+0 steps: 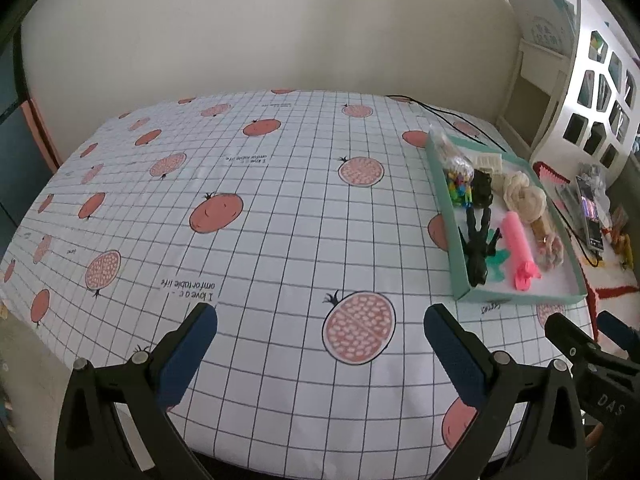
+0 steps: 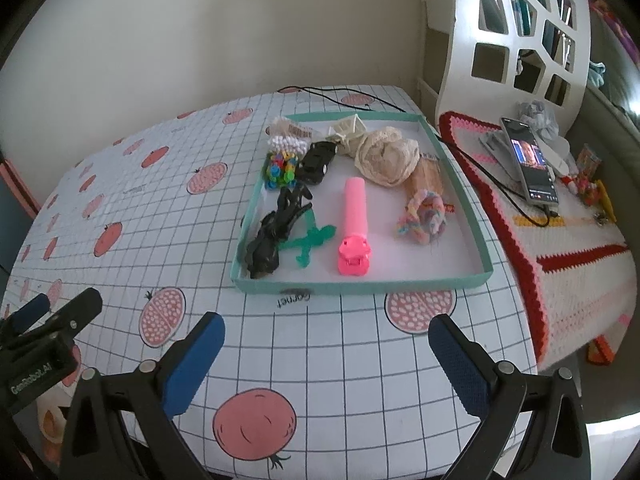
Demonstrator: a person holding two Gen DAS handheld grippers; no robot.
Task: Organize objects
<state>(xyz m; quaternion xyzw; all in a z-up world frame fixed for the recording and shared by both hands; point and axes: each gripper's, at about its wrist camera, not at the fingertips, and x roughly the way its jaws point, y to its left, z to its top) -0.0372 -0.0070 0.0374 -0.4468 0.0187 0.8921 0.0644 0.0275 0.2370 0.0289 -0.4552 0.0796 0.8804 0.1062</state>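
Both grippers, left (image 1: pixel 320 344) and right (image 2: pixel 326 354), hover over the grid-print tablecloth (image 1: pixel 256 240) with jaws spread wide, holding nothing. Teal tray (image 2: pixel 460 280) sits at the table's right side; inside lie a pink tube (image 2: pixel 354 220), black figure (image 2: pixel 276 228), black toy car (image 2: pixel 318 162), cream cloth (image 2: pixel 386 156) and pastel scrunchie (image 2: pixel 424 220)

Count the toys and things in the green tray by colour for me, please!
Black: 2, a toy car and a figure
Pink: 1, a tube-shaped toy
Green: 1, a flat figure
Cream: 2, a cloth bundle and a small piece
Many-coloured: 2, a bag of beads and a pastel ring
Total: 8
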